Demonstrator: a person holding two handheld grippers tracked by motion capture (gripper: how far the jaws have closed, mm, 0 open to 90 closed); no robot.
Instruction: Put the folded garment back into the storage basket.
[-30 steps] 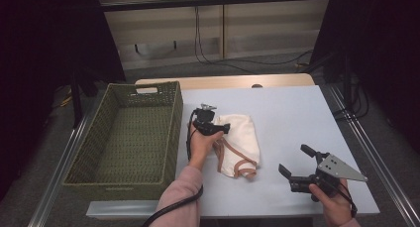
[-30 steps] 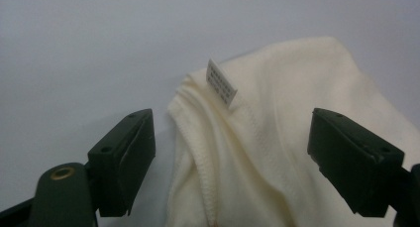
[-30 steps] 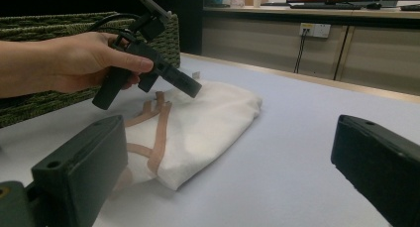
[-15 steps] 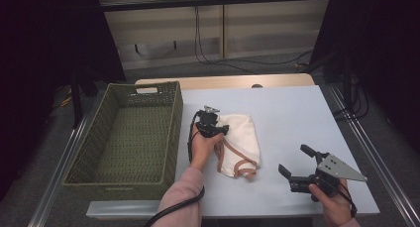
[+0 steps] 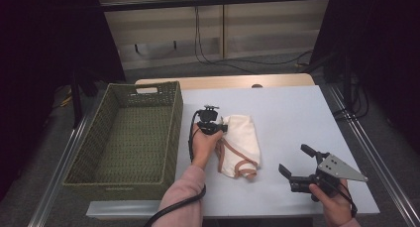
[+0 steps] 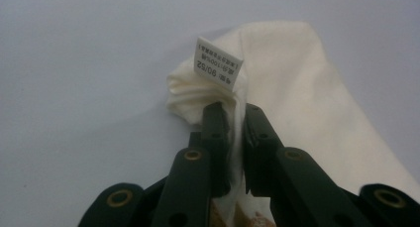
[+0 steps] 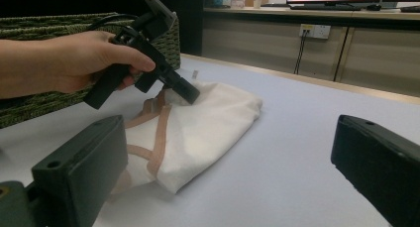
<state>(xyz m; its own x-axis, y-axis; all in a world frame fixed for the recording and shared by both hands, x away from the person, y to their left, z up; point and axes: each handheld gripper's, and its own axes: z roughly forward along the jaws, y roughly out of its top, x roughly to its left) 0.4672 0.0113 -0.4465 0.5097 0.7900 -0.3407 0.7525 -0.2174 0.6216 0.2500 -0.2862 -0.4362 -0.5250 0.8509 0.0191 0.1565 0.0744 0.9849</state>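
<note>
Where pinched in the left tool (image 6: 236, 119), cream garment (image 6: 297, 98) with its label (image 6: 218, 63).

The high view is evenly lit from above, the white bench (image 5: 297, 118) bright while the room's left and right margins fall into near black; shadows under the cloth (image 5: 241, 142) are short and soft; no glare shows; the left gripper view is dimmer and greyish, its near black parts slightly soft; in the right gripper view the foreground blocks blur, and the far monitors glow overexposed.
</note>
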